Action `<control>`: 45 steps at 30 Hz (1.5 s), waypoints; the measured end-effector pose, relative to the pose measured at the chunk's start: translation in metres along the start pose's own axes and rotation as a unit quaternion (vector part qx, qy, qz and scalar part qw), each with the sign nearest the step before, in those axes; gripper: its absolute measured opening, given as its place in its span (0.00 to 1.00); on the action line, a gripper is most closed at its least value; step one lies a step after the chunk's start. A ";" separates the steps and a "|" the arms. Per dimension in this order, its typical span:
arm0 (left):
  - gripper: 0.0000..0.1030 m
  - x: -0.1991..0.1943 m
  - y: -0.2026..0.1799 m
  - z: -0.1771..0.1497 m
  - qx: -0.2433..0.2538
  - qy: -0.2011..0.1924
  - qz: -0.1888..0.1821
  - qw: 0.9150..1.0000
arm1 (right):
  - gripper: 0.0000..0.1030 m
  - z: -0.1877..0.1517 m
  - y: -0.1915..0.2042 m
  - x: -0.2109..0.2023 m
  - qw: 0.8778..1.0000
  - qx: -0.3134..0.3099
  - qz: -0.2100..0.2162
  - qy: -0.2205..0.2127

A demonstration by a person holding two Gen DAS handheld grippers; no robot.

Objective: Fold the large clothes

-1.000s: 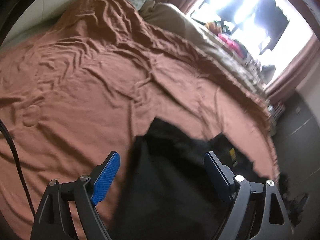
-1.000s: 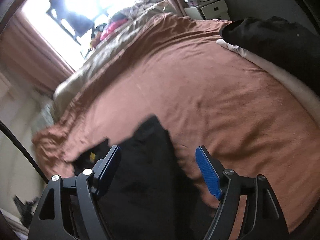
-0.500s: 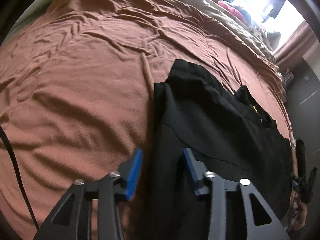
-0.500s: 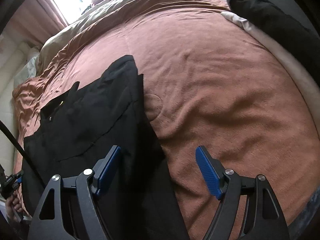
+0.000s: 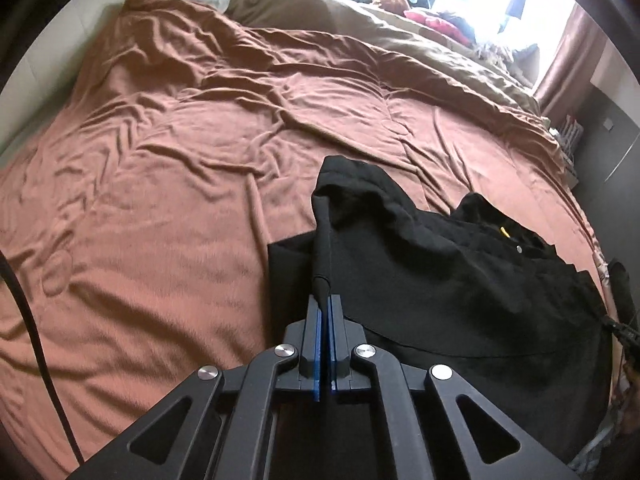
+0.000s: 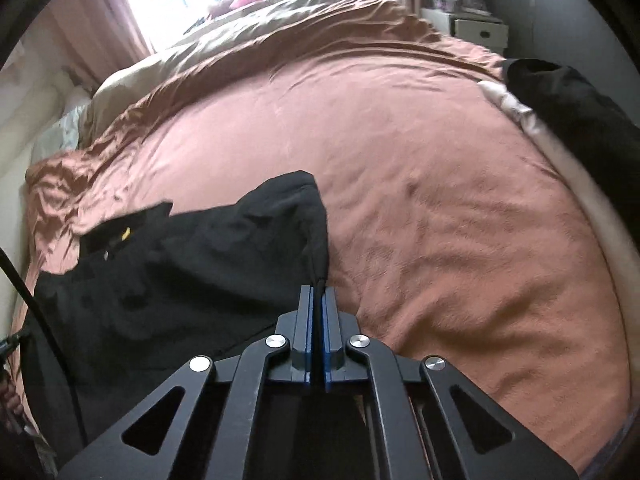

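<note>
A large black garment (image 5: 448,276) lies on a bed with a brown blanket (image 5: 168,168). It has a small yellow tag near its far edge. My left gripper (image 5: 325,300) is shut on the garment's left edge, which runs as a thin raised fold away from the blue pads. In the right wrist view the same black garment (image 6: 192,256) lies to the left. My right gripper (image 6: 318,290) is shut on its right edge, a raised fold reaching up to a corner.
A tan duvet (image 5: 400,36) lies bunched at the far side under a bright window. Another black garment (image 6: 576,104) rests on a pale cloth at the bed's right edge. A white nightstand (image 6: 476,26) stands behind it. A black cable (image 5: 28,320) hangs at left.
Both grippers have closed on the black garment's edges; a second ago both were open above it. The garment's edges are now lifted into folds.
</note>
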State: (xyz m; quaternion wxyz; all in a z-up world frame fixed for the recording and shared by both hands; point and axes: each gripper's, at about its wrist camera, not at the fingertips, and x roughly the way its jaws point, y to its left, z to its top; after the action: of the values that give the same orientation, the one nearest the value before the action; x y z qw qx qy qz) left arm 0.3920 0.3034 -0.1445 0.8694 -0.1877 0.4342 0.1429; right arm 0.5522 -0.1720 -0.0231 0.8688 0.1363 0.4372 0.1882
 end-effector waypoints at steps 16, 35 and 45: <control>0.54 -0.005 0.030 -0.009 -0.051 0.013 -0.001 0.999 | 0.63 0.000 0.009 -0.036 0.999 0.042 -0.024 -0.005; 0.69 -0.057 0.083 -0.105 -0.143 0.037 -0.111 0.983 | 0.63 -0.046 0.083 -0.130 0.999 -0.030 0.039 -0.018; 0.69 -0.062 0.091 -0.144 -0.160 0.061 -0.160 0.972 | 0.58 -0.079 0.134 -0.130 0.996 -0.067 0.064 0.011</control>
State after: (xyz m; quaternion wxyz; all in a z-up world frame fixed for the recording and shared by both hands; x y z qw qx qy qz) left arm 0.2172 0.3145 -0.1926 0.8118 -0.3992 0.4222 0.0581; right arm 0.3892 -0.1050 0.0766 0.8572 0.1027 0.4240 0.2736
